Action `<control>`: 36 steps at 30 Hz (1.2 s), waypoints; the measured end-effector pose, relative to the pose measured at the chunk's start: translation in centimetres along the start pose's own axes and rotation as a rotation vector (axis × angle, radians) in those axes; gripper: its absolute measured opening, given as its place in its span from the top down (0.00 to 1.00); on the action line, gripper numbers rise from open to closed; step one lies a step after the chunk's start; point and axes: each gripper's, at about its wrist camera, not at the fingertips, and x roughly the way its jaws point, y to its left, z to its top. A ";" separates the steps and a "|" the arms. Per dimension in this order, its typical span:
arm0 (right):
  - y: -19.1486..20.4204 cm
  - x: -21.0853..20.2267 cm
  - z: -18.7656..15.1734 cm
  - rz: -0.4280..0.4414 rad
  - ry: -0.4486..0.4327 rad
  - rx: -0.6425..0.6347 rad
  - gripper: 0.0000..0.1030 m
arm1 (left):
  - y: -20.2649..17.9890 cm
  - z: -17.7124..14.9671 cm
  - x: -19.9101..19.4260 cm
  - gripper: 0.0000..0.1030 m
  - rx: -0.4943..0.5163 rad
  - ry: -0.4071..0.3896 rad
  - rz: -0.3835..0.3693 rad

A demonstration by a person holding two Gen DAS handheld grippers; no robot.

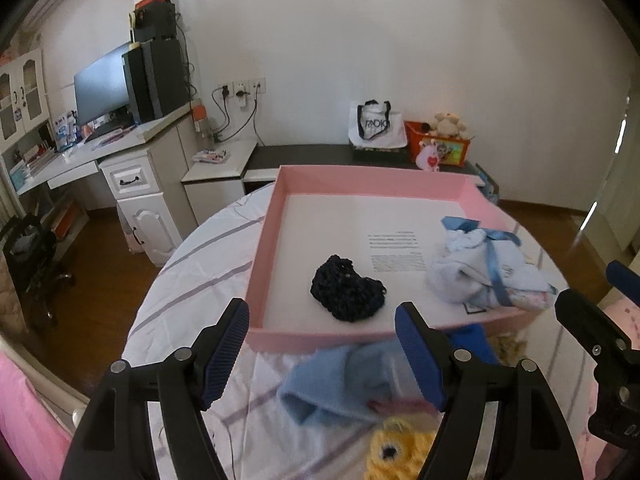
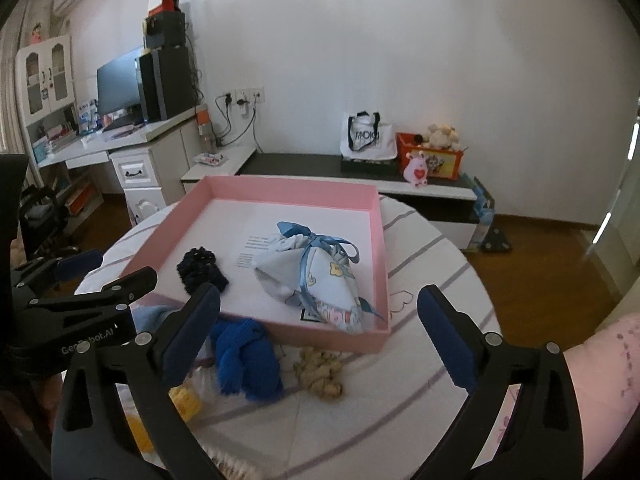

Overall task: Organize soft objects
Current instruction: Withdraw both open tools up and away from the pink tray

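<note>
One pink tray (image 2: 382,240) sits mid-frame in the right wrist view. Two soft things lie in it: one dark navy crocheted piece (image 2: 202,270) left of centre and one pale blue cloth bundle (image 2: 320,284) tied with one blue ribbon (image 2: 306,276) right of centre. Below the tray, on the striped cloth, four loose soft things show: one royal blue knit piece (image 2: 246,360), one beige tangle (image 2: 320,372), one light blue cloth (image 1: 340,384) and one yellow crocheted piece (image 1: 396,448), low in the left wrist view. Two grippers are in view: the left gripper (image 1: 322,356) and the right gripper (image 2: 318,336).
</note>
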 end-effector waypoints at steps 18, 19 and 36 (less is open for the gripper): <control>0.0 -11.9 -2.4 0.002 -0.175 0.007 0.00 | 0.3 -8.7 -16.5 0.03 -0.021 -0.198 -0.004; 0.1 -12.5 -2.6 0.002 -0.187 0.005 0.00 | 0.2 -8.9 -17.6 0.02 -0.021 -0.218 0.001; 1.8 -20.3 -3.1 -0.007 -0.380 -0.048 0.00 | -1.7 -12.7 -27.9 0.00 0.015 -0.463 0.004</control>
